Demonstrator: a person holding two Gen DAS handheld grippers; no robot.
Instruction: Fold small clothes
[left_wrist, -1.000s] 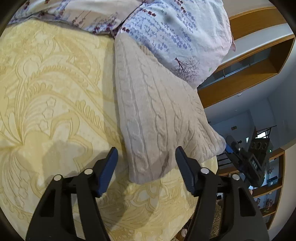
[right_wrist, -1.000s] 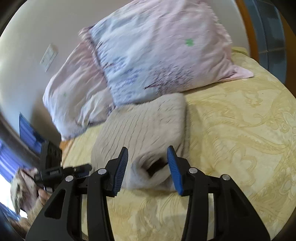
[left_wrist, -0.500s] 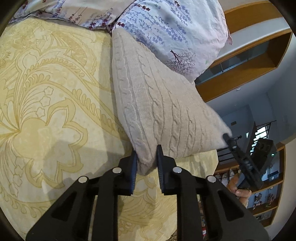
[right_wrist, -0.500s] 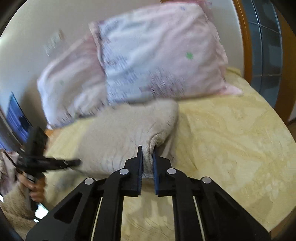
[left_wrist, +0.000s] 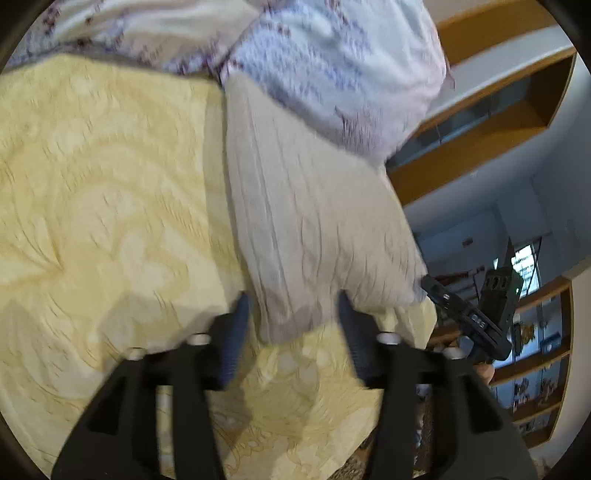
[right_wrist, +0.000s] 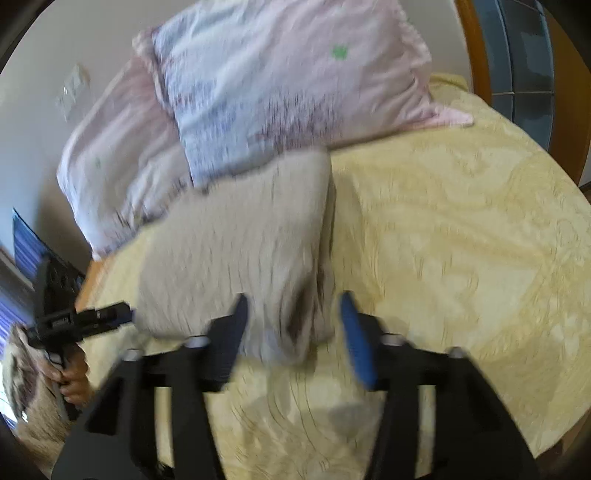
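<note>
Left wrist view: half a second ago the left gripper (left_wrist: 293, 325) pinched the near corner of the beige knit garment (left_wrist: 306, 221); its jaws have just been opening and now stand apart, the corner lying between them untouched on the yellow patterned bedspread (left_wrist: 103, 192). A floral pillow (left_wrist: 332, 62) sits at the far end.

Right wrist view: the right gripper (right_wrist: 293, 325) has likewise just let go, jaws apart, the folded garment's (right_wrist: 236, 251) near end between them. Pillows (right_wrist: 280, 81) lean against the wall behind.

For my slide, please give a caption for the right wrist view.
Open right gripper, jaws just reopened, straddles the near end of the folded beige knit on the yellow bedspread.
</note>
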